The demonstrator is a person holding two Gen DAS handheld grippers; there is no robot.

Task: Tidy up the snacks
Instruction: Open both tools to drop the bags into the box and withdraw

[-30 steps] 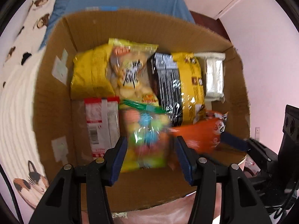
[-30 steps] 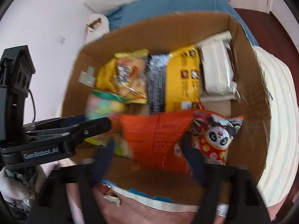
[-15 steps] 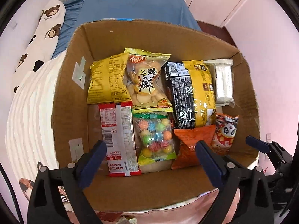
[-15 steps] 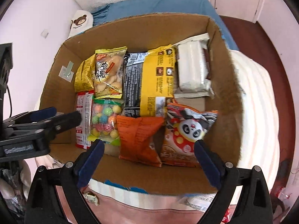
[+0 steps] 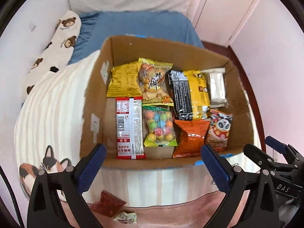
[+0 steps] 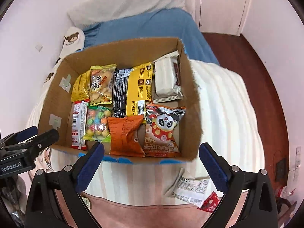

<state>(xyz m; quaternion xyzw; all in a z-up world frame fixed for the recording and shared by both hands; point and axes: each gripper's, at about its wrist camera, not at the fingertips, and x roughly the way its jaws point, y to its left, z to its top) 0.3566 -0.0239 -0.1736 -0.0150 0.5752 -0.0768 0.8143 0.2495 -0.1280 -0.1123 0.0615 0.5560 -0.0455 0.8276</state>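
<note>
The bed [image 5: 57,114] under everything is the biggest thing I see, covered with a white ribbed blanket [image 6: 228,114] that has a cat printed on it, with a blue sheet [image 5: 142,26] further up. On the blanket sits the open cardboard box [image 5: 190,53], and that is where the snacks are, lying flat on its floor in two rows. At the back are a yellow bag [image 5: 123,81], a clear biscuit bag [image 5: 153,83], a long black-and-yellow pack [image 5: 188,93] and a white wrapped bar [image 5: 216,87] against the box's right wall. In front of those are a red-and-white pack [image 5: 129,127], a bag of coloured balls [image 5: 159,125], an orange bag [image 5: 190,138] and a panda bag [image 6: 162,129]. My left tongs [image 5: 152,169] stand wide, their jaws having just been opening, with nothing between the blue pads; they hang over the box's near edge. My right tongs [image 6: 150,168] are spread just as wide, also having just been opening, and empty, over the same edge. Outside the box, on the blanket near me, lie a white wrapper [image 6: 190,186] and a small red sachet [image 6: 209,201] on the right, and a dark red packet [image 5: 108,203] with a crumpled wrapper [image 5: 125,216] on the left.
</note>
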